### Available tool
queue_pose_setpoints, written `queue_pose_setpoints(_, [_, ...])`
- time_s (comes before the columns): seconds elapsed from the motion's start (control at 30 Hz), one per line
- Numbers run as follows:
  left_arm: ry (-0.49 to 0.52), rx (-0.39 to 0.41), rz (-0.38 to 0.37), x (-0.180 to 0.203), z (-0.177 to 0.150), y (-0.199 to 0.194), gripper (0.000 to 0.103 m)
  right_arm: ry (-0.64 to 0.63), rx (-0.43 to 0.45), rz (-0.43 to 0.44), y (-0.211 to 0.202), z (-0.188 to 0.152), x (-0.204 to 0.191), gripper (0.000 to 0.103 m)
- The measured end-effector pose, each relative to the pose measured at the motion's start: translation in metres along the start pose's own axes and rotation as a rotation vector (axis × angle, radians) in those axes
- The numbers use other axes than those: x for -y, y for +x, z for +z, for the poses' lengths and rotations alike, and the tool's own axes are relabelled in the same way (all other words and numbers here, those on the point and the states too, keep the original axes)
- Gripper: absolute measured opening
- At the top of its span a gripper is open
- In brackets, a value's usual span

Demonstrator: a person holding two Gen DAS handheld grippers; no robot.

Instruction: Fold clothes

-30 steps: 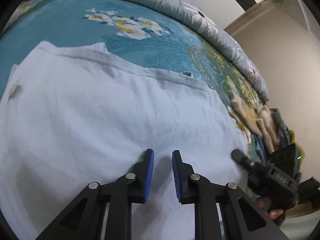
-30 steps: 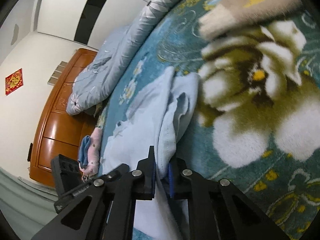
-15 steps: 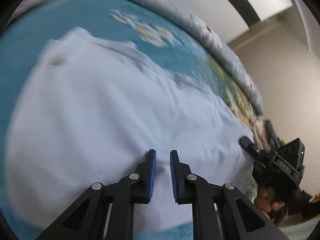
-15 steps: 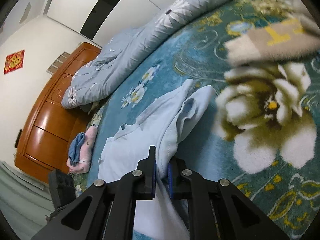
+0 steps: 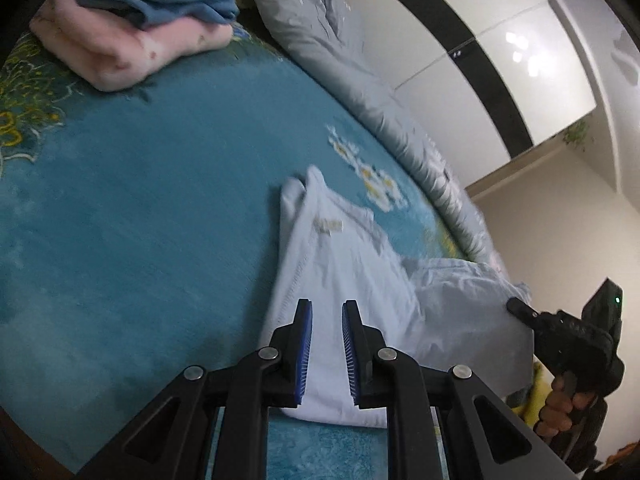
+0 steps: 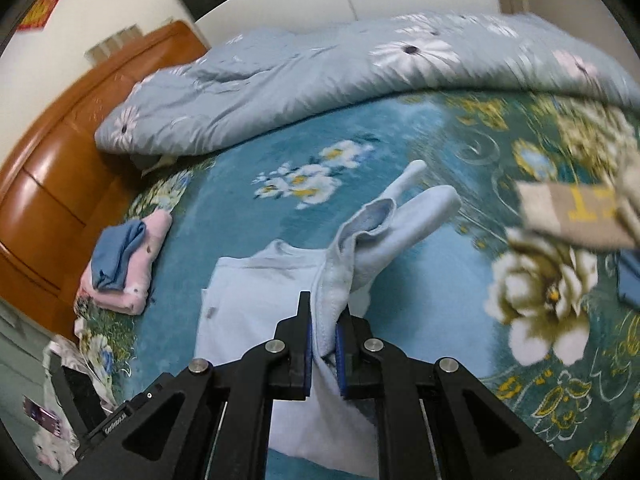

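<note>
Right wrist view shows our right tool clamped on a fold of the pale blue shirt, which lies on the teal bed. Our left tool hovers slightly parted over the shirt, gripping nothing. Beyond the shirt, near the headboard, sits a folded pile.

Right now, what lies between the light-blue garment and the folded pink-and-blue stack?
Only bare teal bedspread separates the garment from the stack, clearest in the left wrist view.
</note>
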State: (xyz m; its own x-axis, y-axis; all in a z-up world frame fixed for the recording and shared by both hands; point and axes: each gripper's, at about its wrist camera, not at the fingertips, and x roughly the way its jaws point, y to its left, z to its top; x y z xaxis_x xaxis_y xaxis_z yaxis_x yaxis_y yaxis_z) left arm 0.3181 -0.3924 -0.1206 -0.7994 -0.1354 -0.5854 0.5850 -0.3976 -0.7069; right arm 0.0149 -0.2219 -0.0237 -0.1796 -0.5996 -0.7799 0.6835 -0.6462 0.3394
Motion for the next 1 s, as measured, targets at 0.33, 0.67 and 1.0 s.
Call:
queue_pose_setpoints(0.33, [-0.109,0.04,-0.016,-0.055,0.016,-0.026,0.02,-0.186,-0.149,-0.057,0.084,-0.014,-0.129,0.009])
queue_pose_setpoints(0.67, [-0.162,0.022,-0.01,-0.084,0.02,-0.024,0.022,-0.311,-0.248,-0.118,0.142,-0.059,-0.168,0.01])
queue_pose_setpoints(1.0, [-0.126,-0.048,-0.11,-0.063,0.013,-0.004,0.031,-0.205,-0.301,0.235,0.118,-0.064,-0.154,0.023])
